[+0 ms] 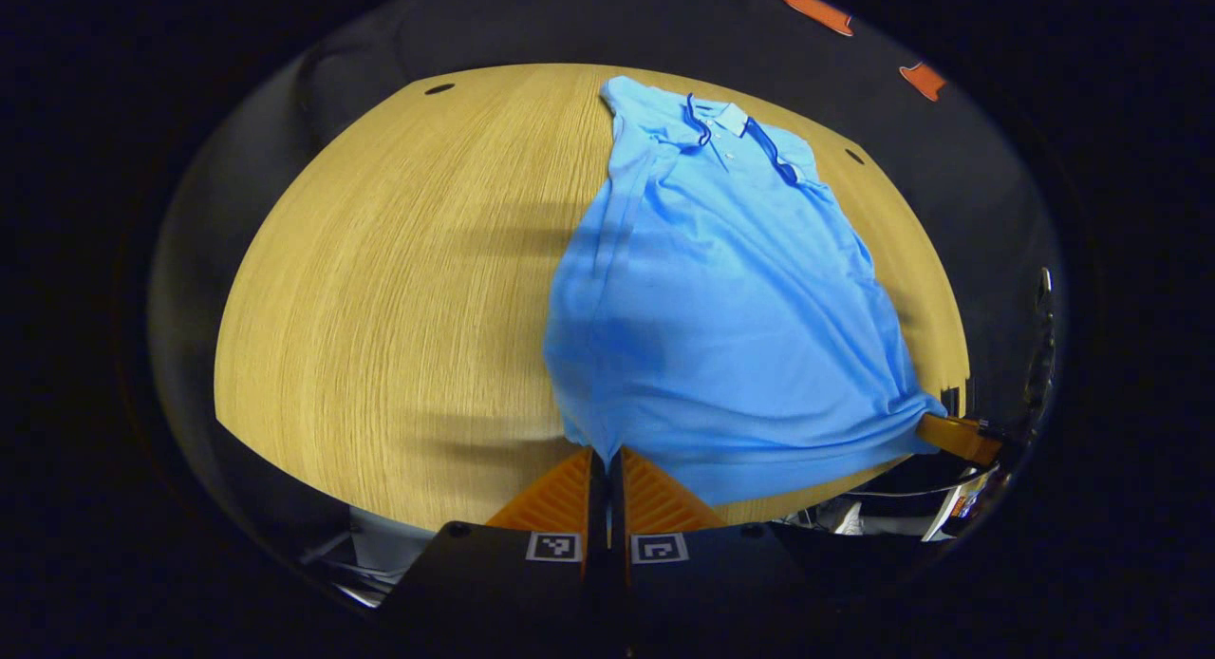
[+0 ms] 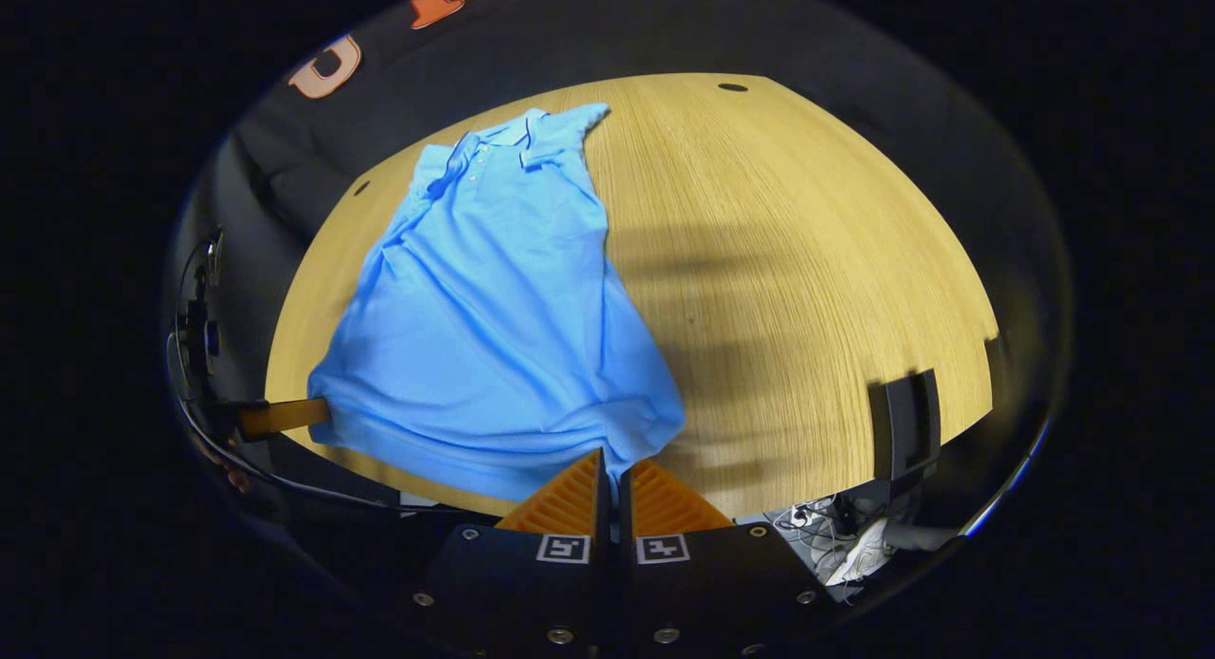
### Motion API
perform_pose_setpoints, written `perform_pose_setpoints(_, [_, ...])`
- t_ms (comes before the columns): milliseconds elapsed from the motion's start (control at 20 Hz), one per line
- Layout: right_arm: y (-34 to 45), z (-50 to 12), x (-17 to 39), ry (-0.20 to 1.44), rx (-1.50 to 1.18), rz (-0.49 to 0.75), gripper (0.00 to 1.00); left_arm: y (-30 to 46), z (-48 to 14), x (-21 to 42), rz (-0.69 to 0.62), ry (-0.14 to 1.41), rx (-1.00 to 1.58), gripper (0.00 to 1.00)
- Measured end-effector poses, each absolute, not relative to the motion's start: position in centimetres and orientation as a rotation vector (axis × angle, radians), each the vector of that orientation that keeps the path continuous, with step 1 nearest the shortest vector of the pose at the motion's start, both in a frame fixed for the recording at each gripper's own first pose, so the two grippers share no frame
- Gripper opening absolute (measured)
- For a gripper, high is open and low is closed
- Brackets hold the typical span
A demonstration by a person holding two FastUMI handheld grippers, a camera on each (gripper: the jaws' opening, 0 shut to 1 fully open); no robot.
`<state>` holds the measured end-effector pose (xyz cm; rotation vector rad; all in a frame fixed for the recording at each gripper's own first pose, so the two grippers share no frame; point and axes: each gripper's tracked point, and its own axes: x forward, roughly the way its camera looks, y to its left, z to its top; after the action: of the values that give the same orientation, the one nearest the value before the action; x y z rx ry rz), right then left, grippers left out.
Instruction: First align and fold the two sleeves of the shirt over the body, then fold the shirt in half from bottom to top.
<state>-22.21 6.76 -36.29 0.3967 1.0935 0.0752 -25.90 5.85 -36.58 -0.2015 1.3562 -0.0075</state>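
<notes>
The blue shirt lay collar-far on the desk, sleeves already folded in. The left claw and right claw each pinched a hem corner, so the bottom-to-top fold seemed underway; next, both corners likely needed carrying evenly to the collar.

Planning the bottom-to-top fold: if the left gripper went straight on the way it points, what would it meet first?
The blue shirt itself: the left gripper is shut on its hem, and the lifted body lies directly ahead, collar beyond. Depth is uncertain.
</notes>
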Motion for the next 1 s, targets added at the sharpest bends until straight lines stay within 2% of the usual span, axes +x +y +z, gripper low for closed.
perform_pose_setpoints(450, [5.8, -30.5, -15.7, 0.973, 0.416, 0.066, 0.04, 5.6, -31.5, -16.5, -0.11, 1.205, -0.192, 0.05])
perform_pose_setpoints(1000, [4.2, -27.8, -4.2, 0.867, 0.398, 0.055, 0.04, 7.7, -31.8, -6.2, -0.108, 1.101, -0.144, 0.06])
